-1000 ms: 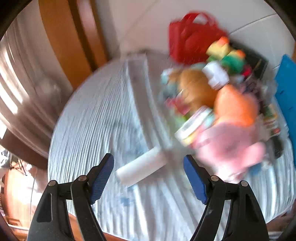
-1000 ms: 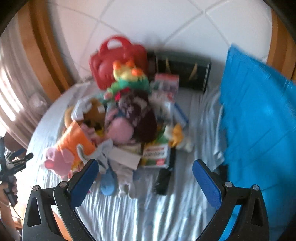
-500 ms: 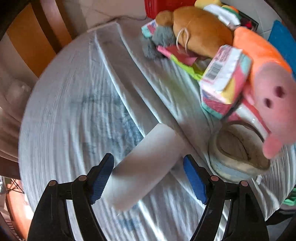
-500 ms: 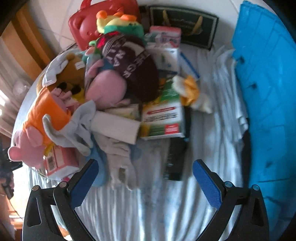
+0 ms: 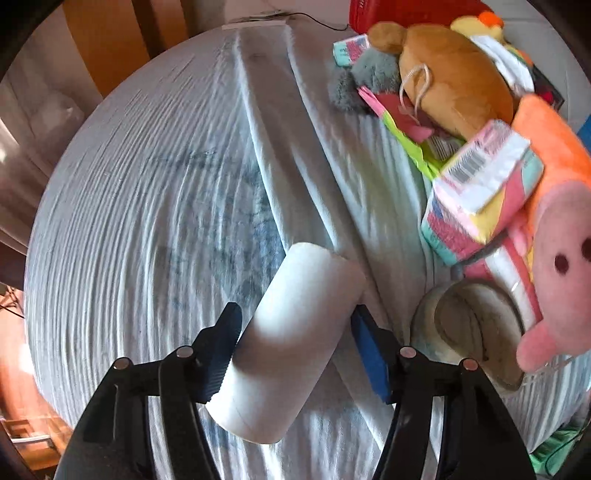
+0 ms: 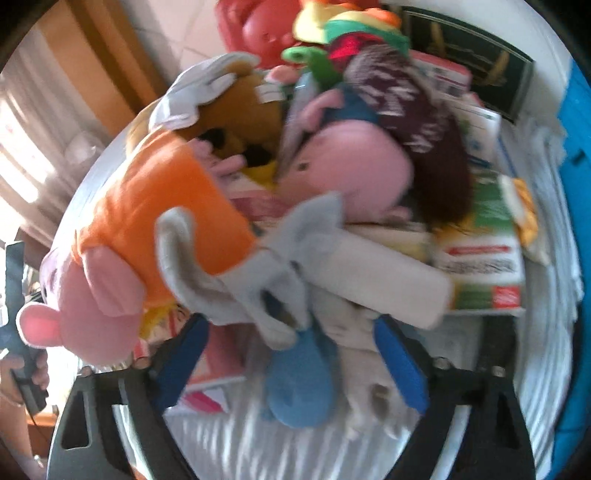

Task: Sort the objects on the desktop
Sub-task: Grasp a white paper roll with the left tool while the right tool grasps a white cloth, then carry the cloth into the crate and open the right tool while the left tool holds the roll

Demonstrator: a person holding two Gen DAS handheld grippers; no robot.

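A white roll (image 5: 291, 343) lies on the pale striped cloth (image 5: 147, 221) between my left gripper's (image 5: 299, 350) blue pads, and the closing jaws meet both its sides. My right gripper (image 6: 291, 362) hangs low over the toy pile. Its jaws are closing, with a blue plush piece (image 6: 299, 380) and a beige plush piece (image 6: 358, 362) between them. The pads stand clear of both. Just beyond lie a grey plush glove shape (image 6: 258, 273), a second white roll (image 6: 388, 277) and a pink pig in an orange top (image 6: 147, 236).
The pile also holds a brown plush (image 5: 450, 74), a colourful packet (image 5: 480, 192), a tape ring (image 5: 476, 325), a maroon football (image 6: 417, 144) and a green box (image 6: 484, 258). A red case (image 6: 258, 26) and a dark box (image 6: 465, 59) stand behind. A blue bin (image 6: 576, 184) lines the right.
Both grippers came down close to the table. The left jaws narrowed onto the white roll. The right gripper shifted left over the plush pieces and its jaws narrowed.
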